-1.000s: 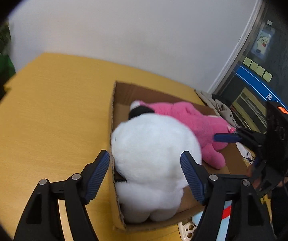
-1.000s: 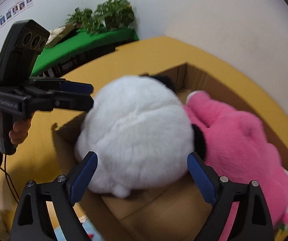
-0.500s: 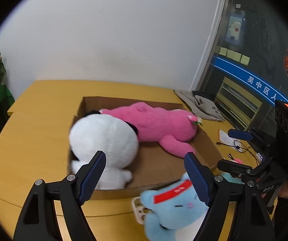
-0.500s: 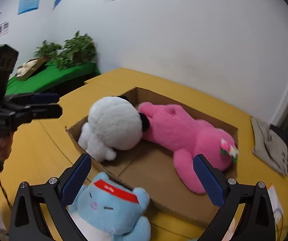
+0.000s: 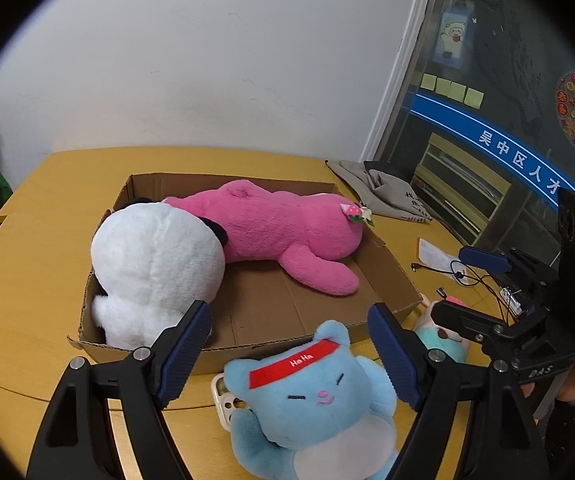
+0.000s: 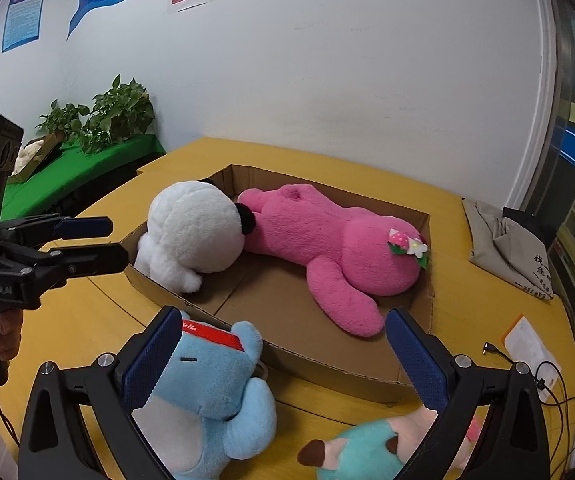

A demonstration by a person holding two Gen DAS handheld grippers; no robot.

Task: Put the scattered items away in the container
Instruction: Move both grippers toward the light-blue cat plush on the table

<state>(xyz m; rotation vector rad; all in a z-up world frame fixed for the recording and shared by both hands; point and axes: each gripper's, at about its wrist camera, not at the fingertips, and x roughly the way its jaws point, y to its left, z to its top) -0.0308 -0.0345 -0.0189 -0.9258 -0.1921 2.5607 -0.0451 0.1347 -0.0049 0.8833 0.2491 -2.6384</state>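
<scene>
A shallow cardboard box (image 5: 387, 276) is seen on the yellow worktop (image 5: 59, 208), with a white plush (image 5: 159, 256) and a pink plush (image 5: 283, 232) lying inside, touching. A blue plush (image 5: 311, 396) and a teal-and-pink plush (image 6: 367, 452) are left on the worktop just outside the box's near wall. The left hand-held gripper (image 5: 289, 354) and the right hand-held gripper (image 6: 285, 360) are held agape above them, nothing being gripped.
</scene>
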